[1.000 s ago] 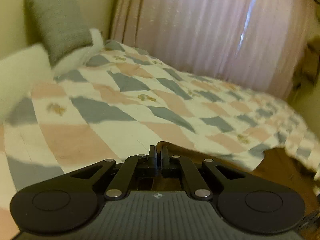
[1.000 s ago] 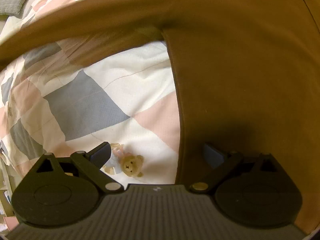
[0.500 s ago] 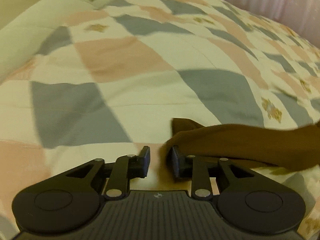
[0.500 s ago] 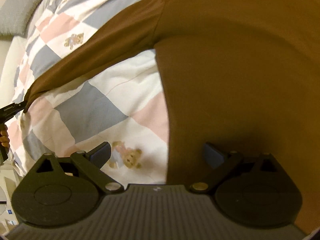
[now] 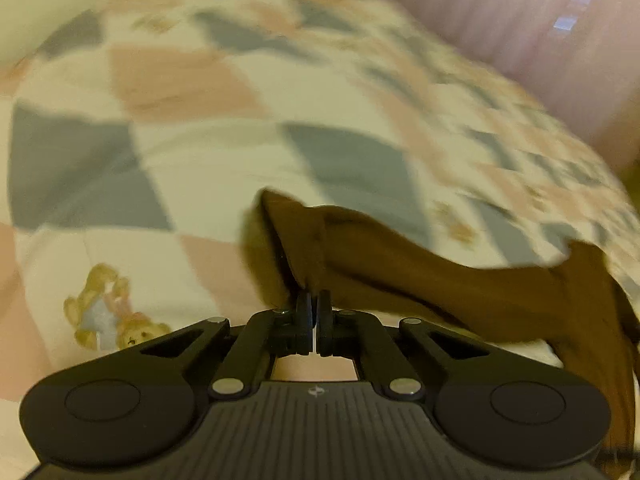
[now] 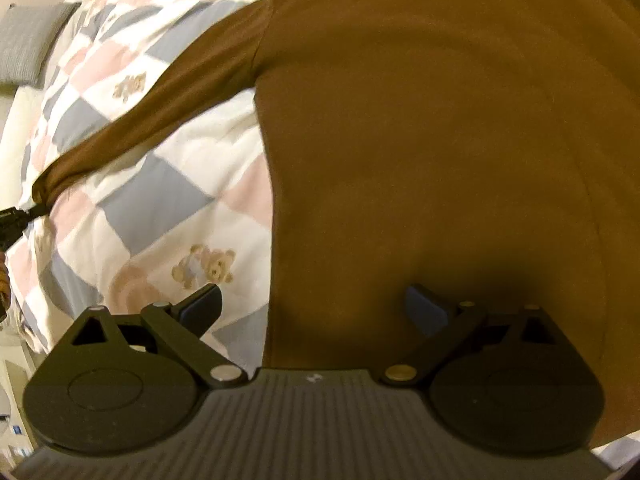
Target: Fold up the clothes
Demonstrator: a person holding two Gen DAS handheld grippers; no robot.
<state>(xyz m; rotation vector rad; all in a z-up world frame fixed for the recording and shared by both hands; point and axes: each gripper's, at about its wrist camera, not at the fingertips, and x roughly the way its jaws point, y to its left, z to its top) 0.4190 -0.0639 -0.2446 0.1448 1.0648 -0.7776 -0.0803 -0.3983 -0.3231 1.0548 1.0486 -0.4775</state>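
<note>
In the left wrist view, nearest to us, the left gripper (image 5: 315,304) has its fingers (image 5: 304,320) brought together on the cuff end of a brown sleeve (image 5: 360,256); they have just been closing, and the cloth sits pinched between their tips. From there the sleeve runs away to the right across the bed, rumpled and partly lifted off the patchwork quilt (image 5: 192,160). A printed teddy bear (image 5: 108,316) shows on a cream patch to the near left of the gripper. Beyond the quilt, at the far right, hangs a pale pink curtain (image 5: 540,32), blurred.

In the right wrist view, the right gripper (image 6: 314,304) hovers with its fingers (image 6: 202,306) wide apart and nothing between them. The left finger is over the quilt (image 6: 152,200), the right finger over the body of the brown long-sleeved top (image 6: 440,140), which lies spread flat on the bed and fills the right half of the view. Its side edge runs between the two fingers. Farther out, the sleeve (image 6: 160,96) stretches from the shoulder to the left edge, where we see the left gripper (image 6: 38,210) holding its end. Another bear print (image 6: 208,266) lies just beyond the left finger. At the far left corner rests a grey pillow (image 6: 28,44).
</note>
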